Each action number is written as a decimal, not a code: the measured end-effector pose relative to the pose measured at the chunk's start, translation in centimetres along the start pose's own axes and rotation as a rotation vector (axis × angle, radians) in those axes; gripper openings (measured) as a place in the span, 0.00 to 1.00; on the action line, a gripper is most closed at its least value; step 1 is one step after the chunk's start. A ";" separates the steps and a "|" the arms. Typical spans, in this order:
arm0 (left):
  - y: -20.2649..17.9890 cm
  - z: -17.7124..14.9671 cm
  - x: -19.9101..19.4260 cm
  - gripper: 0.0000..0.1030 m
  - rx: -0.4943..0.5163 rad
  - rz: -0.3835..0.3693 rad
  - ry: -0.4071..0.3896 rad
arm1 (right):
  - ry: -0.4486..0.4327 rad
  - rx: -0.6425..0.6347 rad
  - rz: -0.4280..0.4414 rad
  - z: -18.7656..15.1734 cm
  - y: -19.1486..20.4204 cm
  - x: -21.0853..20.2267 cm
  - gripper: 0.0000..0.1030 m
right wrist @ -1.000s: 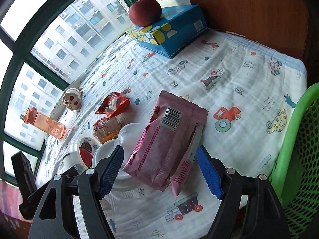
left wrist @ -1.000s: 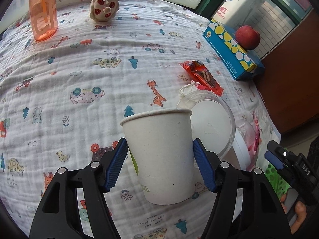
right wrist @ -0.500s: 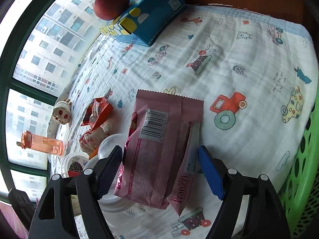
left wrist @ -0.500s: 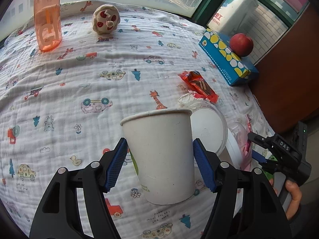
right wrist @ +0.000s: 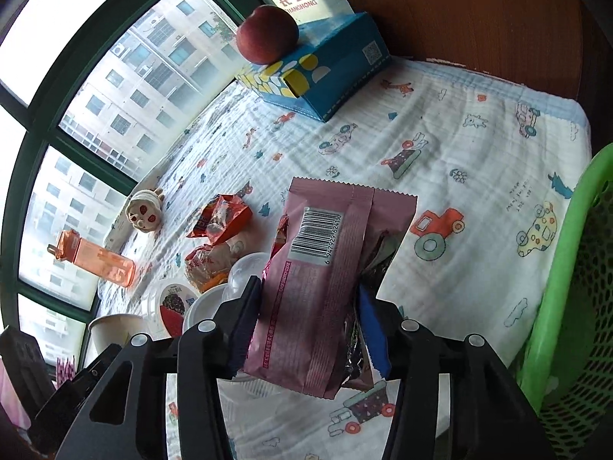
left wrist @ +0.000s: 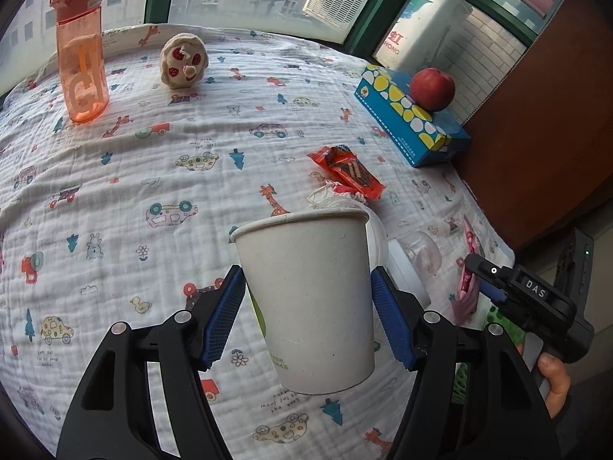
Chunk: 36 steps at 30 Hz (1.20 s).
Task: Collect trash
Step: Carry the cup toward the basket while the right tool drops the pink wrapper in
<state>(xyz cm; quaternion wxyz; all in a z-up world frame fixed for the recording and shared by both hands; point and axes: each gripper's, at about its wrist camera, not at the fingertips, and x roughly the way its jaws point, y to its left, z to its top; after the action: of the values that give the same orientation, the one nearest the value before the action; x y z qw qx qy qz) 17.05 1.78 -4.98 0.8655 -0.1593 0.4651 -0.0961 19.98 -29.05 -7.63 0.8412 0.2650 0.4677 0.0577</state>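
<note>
Gripping a white paper cup (left wrist: 310,299) between ribbed blue pads, the left gripper (left wrist: 308,318) holds it upright and clear of the cloth; the cup's wall is matt and smooth, tapering to a rolled rim, with green print low on one side. The right gripper (right wrist: 306,322) has just been closing its jaws, and its pads now pinch a pink foil snack wrapper (right wrist: 325,283), crinkled, with a serrated top edge and a barcode facing up, its silver lining showing at one side. Both items sit above a quilted white cotton blanket (left wrist: 161,176) printed with cartoon cars and animals. Just left of the wrapper lie clear plastic lids (right wrist: 245,272), a yoghurt tub (right wrist: 172,299) and an orange-red wrapper (right wrist: 220,220). Farther off stand an orange translucent bottle (left wrist: 80,50), a plush toy (left wrist: 183,62) and a blue tissue box (left wrist: 410,119) with an apple (left wrist: 432,89) on top. A green perforated basket (right wrist: 567,287) edges the right side.
</note>
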 end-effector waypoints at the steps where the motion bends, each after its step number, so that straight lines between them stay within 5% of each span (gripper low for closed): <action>1: -0.4 -0.1 -0.4 0.64 0.011 -0.006 -0.006 | -0.013 -0.013 0.002 -0.2 0.1 -0.7 0.47; 6: -3.0 -0.3 -2.0 0.64 0.061 -0.046 -0.026 | -0.083 -0.075 -0.001 -1.1 0.4 -4.4 0.47; 16: -10.2 -1.8 -2.9 0.64 0.177 -0.153 -0.026 | -0.212 -0.198 -0.145 -4.2 -1.8 -11.5 0.47; 36: -24.7 -6.1 0.1 0.64 0.402 -0.298 0.075 | -0.266 -0.058 -0.309 -6.9 -13.6 -18.2 0.60</action>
<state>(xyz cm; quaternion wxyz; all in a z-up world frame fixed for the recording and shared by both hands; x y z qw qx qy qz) 11.59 -22.35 0.80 0.8382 -0.0471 0.4397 -0.3192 2.16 -44.23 -3.63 0.9018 0.1709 0.3856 -0.0941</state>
